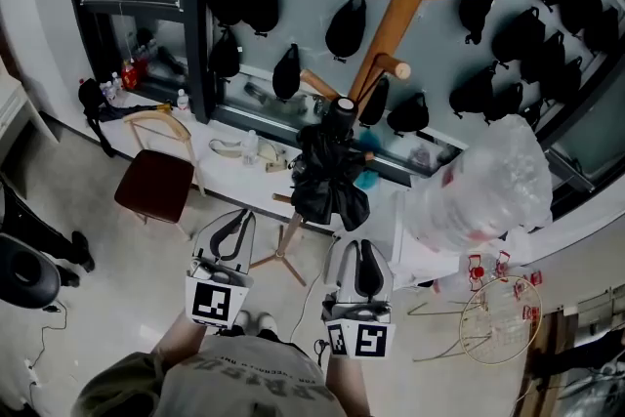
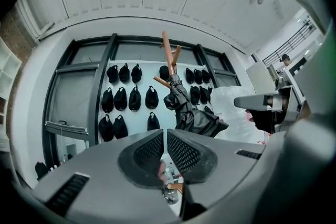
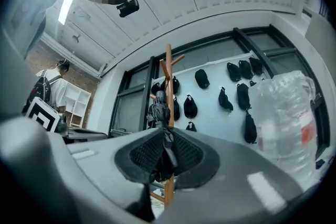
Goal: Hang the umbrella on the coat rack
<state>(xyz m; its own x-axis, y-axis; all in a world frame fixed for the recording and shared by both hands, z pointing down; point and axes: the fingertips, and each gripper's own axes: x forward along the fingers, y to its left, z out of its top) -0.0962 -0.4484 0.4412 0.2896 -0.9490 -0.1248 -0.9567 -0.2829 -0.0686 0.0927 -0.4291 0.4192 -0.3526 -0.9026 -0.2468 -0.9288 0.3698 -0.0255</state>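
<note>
The black folded umbrella [image 1: 327, 176] hangs against the wooden coat rack [image 1: 395, 10], its handle end up by a peg. My right gripper [image 1: 363, 246] sits just below its loose folds. In the right gripper view the umbrella [image 3: 156, 110] hangs on the rack [image 3: 168, 76], and a strip of its black fabric runs down between the pads of the right gripper [image 3: 167, 139], which press on it. My left gripper [image 1: 237, 215] is lower left of the umbrella, apart from it. In the left gripper view, the left gripper [image 2: 164, 136] is shut with nothing between the pads; the umbrella [image 2: 189, 113] is beyond.
Several black caps [image 1: 347, 24] hang on the wall behind the rack. A red-seated chair [image 1: 154, 186] stands at the left, and a big clear plastic bag [image 1: 483, 190] at the right with a wire basket [image 1: 498, 317] below it. A ledge [image 1: 244, 146] holds bottles. The rack's feet [image 1: 283, 254] spread between the grippers.
</note>
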